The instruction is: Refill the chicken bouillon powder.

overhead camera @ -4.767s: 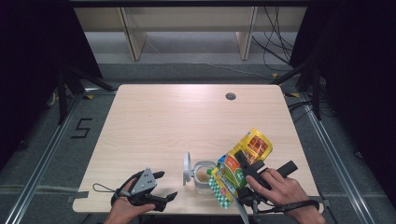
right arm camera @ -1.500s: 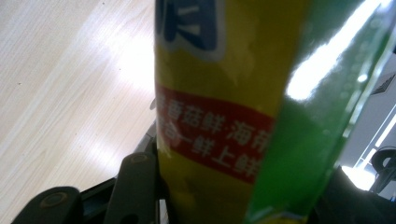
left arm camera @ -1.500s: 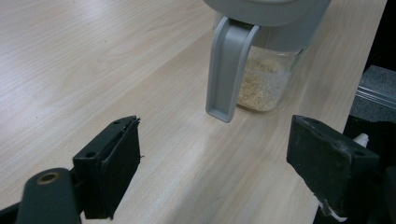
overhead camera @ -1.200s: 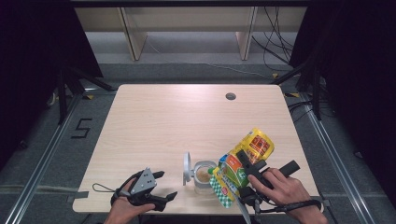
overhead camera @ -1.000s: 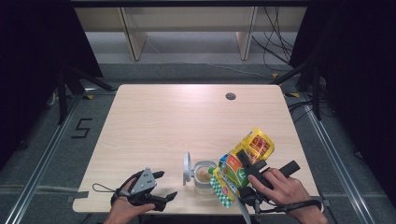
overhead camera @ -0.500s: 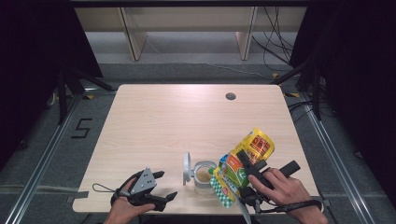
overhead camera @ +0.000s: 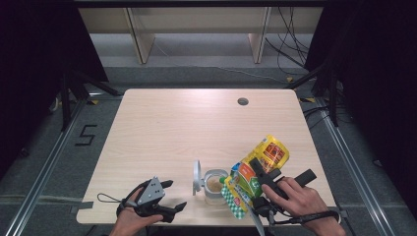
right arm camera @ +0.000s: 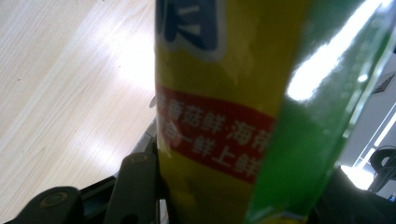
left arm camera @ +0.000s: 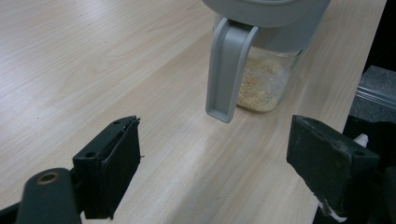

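A yellow, red and green pouch [overhead camera: 251,178] hangs tilted over a small glass jar [overhead camera: 214,187] near the table's front edge, and my right gripper [overhead camera: 263,173] is shut on it. In the right gripper view the pouch [right arm camera: 224,116] sits between the two jaws of the right gripper [right arm camera: 243,186]. The jar [left arm camera: 264,79] holds beige granules, and its grey lid [overhead camera: 197,177] stands swung open to the left. My left gripper [overhead camera: 173,195] rests at the front left, open. Seen from the left gripper [left arm camera: 219,140], the jar is a little ahead of the jaws, with nothing between them.
The light wooden table [overhead camera: 187,128] has a round cable hole [overhead camera: 242,102] at its far right. Metal rails run along the floor on both sides, and shelf legs stand beyond the far edge.
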Motion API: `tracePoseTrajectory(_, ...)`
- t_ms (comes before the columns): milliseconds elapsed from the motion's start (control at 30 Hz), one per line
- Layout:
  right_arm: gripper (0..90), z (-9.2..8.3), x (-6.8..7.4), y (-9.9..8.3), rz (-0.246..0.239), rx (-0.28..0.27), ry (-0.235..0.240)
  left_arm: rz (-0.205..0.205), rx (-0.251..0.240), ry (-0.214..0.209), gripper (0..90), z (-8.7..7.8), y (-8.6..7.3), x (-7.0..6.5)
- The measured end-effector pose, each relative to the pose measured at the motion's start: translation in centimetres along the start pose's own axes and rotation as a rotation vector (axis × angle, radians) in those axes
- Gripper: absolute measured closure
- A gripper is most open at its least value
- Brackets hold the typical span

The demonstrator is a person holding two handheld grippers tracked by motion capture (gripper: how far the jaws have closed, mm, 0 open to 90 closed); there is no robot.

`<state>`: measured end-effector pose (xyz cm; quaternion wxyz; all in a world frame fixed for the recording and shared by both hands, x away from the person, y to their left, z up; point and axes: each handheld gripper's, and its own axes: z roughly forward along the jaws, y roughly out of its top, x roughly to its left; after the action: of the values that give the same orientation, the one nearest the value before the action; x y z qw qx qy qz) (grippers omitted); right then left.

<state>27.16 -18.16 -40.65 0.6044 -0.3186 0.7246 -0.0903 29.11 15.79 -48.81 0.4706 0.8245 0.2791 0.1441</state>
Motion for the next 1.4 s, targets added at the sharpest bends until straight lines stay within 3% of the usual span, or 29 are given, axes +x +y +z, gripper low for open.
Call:
tracePoseTrajectory(333,57.9,-0.02,-0.03,-0.21,0.0,0.01,0.018,-0.005,-0.004,-0.003,16.8,0.04,-0.01,-0.04)
tracePoseTrajectory(633,58.0,0.04,0.1,-0.08,-0.005,0.005,0.006,0.007,0.007,0.003,16.8,-0.01,0.0,0.06)
tracePoseTrajectory(1167,58.1,0.0,0.14,0.01,-0.004,0.005,0.008,-0.009,-0.003,-0.004,16.8,0.02,-0.02,-0.07)
tracePoseTrajectory(1400,59.0,0.01,0.15,-0.02,0.0,0.005,0.005,0.032,0.005,-0.007,16.8,0.02,0.09,0.16)
